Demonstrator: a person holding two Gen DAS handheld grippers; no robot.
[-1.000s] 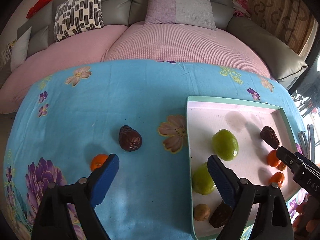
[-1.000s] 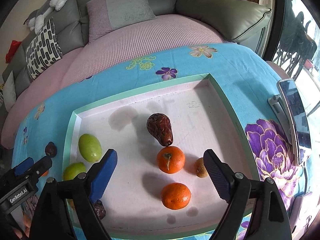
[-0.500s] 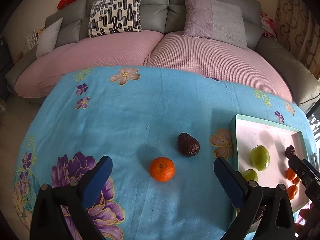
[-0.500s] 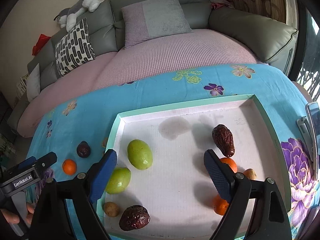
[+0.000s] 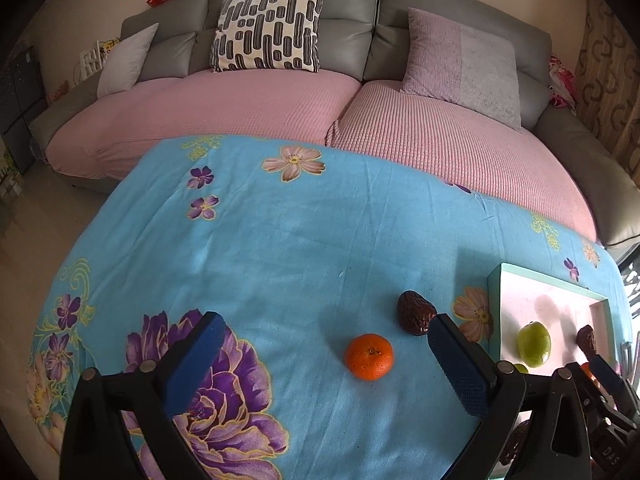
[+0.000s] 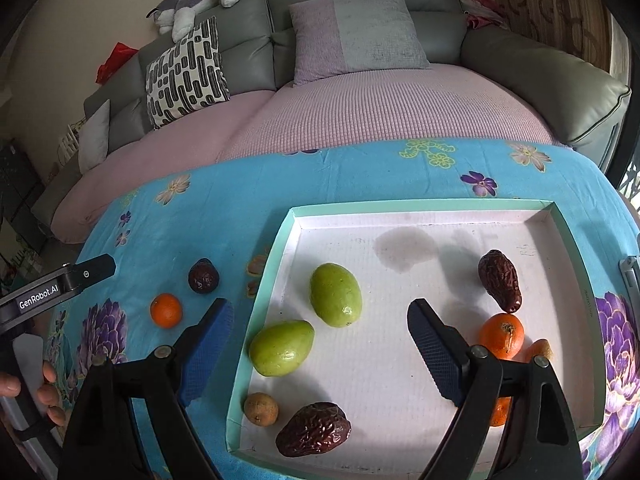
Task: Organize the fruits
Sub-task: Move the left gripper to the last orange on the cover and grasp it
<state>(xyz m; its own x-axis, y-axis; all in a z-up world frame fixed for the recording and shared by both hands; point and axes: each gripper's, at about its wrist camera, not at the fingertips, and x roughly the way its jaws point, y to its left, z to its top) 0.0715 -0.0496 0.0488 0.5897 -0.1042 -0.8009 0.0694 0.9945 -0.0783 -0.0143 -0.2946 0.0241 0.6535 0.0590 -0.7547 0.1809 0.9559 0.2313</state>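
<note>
Both grippers hung wide open, nothing grabbed.

The left gripper [image 5: 324, 354] hovered over the blue tablecloth [image 5: 304, 240], with the orange [image 5: 369, 356] and a dark date [image 5: 415, 317] loose between its fingers. The right gripper [image 6: 320, 344] sat above the tray [image 6: 276, 264] holding two green fruits [image 6: 335, 294], dates and oranges.
</note>
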